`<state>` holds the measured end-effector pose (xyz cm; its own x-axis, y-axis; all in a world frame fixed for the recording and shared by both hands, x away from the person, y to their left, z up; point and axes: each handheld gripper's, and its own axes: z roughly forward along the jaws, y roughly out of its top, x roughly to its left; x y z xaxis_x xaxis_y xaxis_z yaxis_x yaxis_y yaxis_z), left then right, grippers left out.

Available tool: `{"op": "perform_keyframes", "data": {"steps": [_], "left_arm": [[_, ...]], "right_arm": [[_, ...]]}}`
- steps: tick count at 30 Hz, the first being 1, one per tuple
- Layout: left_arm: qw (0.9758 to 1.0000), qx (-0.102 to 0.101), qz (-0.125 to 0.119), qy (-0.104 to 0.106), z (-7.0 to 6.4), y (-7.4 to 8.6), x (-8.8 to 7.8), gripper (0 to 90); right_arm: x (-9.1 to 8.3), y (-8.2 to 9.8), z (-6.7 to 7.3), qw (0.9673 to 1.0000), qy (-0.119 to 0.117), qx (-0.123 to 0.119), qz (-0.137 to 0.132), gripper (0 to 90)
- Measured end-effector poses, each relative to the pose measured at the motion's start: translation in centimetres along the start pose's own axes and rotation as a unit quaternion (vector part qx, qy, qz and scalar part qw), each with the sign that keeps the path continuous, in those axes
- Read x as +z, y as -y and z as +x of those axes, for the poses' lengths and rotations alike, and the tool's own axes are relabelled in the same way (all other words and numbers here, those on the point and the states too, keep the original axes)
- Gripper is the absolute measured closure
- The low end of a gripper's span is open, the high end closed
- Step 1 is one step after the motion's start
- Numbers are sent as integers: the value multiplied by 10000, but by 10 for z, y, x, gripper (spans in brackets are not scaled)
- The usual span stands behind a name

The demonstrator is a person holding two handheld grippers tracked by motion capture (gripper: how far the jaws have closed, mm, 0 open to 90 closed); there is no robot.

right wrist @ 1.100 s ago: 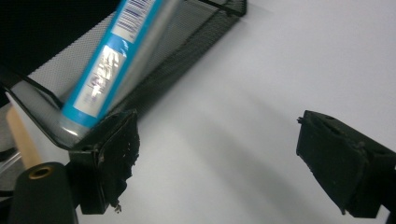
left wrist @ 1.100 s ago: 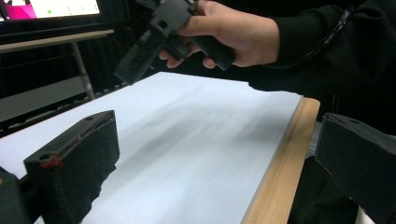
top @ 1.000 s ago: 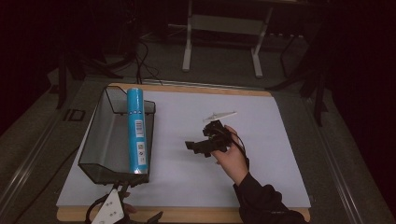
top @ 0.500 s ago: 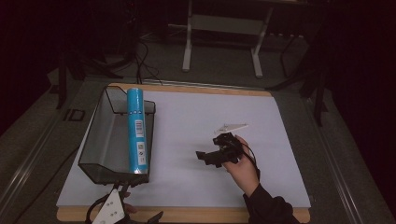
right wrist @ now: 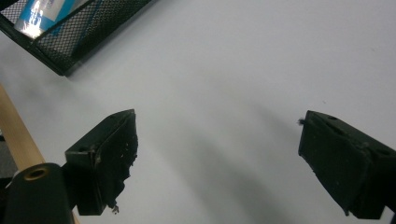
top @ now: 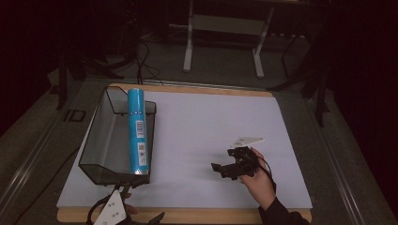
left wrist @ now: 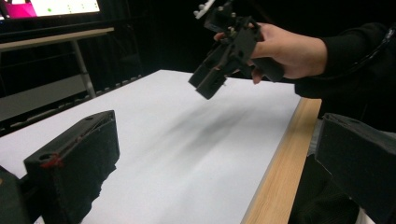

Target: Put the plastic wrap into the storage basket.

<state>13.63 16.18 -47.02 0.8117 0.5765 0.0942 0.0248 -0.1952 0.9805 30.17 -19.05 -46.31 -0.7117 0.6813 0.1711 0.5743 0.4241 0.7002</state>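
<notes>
Two grippers: right gripper (top: pixel 224 169) over bare white sheet (top: pixel 197 136), jaws spread wide, nothing between them; left gripper (top: pixel 123 216) at near table edge, jaws also apart and empty. One black wire-mesh basket (top: pixel 94 140), rectangular, at sheet's left side. One blue tube (top: pixel 137 132), smooth cylinder with white label, lying lengthwise inside the basket along its right wall. One wooden tabletop (top: pixel 197 216), light grain, matte white sheet on it.
</notes>
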Motion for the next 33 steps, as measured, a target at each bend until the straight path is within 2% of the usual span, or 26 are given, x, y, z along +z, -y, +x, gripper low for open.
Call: {"op": "perform_keyframes", "data": {"steps": [6,8,10,14,18,22,24,28,31,33], "left_arm": [[10000,-8,2,5,0,0,0,6],[10000,0,2,3,0,0,0,6],[10000,4,4,-1,0,0,0,6],[10000,10,17,11,-1,0,1,6],[10000,17,30,22,-1,0,1,6],[10000,4,22,24,0,-1,1,6],[10000,16,33,40,0,-1,0,6],[10000,9,37,66,0,-1,0,6],[10000,-3,48,75,0,-1,0,6],[10000,14,38,73,0,-1,0,6]], "right_arm": [[-11,16,-6,9999,111,55,-13,115],[-15,23,-7,9999,-11,116,21,115],[-19,30,-7,9999,91,42,8,114],[-26,37,-12,9998,132,134,-44,114],[-30,41,-15,9994,297,96,-151,110],[-28,45,-19,9988,445,93,-201,110],[-26,46,-21,9988,417,140,-197,109],[-23,47,-22,9984,520,103,-181,108],[-22,48,-21,9983,546,32,-179,108],[-20,48,-20,9988,471,17,-150,108]]}}
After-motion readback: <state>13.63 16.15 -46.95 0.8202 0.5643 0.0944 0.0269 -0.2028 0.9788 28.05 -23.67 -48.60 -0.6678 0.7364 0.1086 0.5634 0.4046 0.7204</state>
